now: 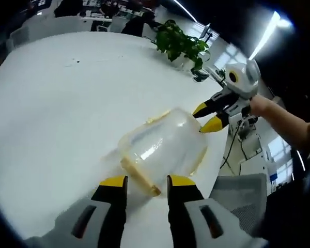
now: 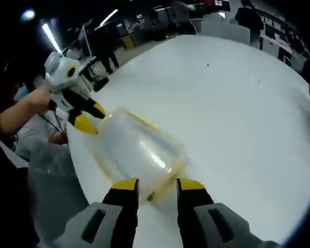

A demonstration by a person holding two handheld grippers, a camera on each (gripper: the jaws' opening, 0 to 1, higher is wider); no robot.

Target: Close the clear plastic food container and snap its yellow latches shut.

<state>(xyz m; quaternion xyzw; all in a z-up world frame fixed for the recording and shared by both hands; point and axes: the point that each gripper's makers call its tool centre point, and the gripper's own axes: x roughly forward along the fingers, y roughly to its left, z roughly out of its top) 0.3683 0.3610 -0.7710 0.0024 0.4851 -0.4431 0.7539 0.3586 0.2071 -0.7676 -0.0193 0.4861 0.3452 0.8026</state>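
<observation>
The clear plastic container (image 1: 163,147) lies on the white table (image 1: 67,113), blurred, with yellow trim along its rim. One yellow latch (image 1: 139,175) sits between the jaws of my left gripper (image 1: 147,182), which stand apart and open. My right gripper (image 1: 206,117) reaches the container's far end from the right, its yellow tips spread. In the right gripper view the container (image 2: 139,150) lies just ahead of my open right gripper (image 2: 158,186), its yellow edge (image 2: 152,195) between the jaws. The left gripper (image 2: 90,117) stands at the opposite end, held by a hand (image 2: 39,98).
A potted green plant (image 1: 181,44) stands at the table's far edge. A grey chair (image 1: 243,191) sits beyond the table edge near the container. People stand in the dim room behind (image 2: 106,44). Wide bare tabletop (image 2: 237,103) stretches away from the container.
</observation>
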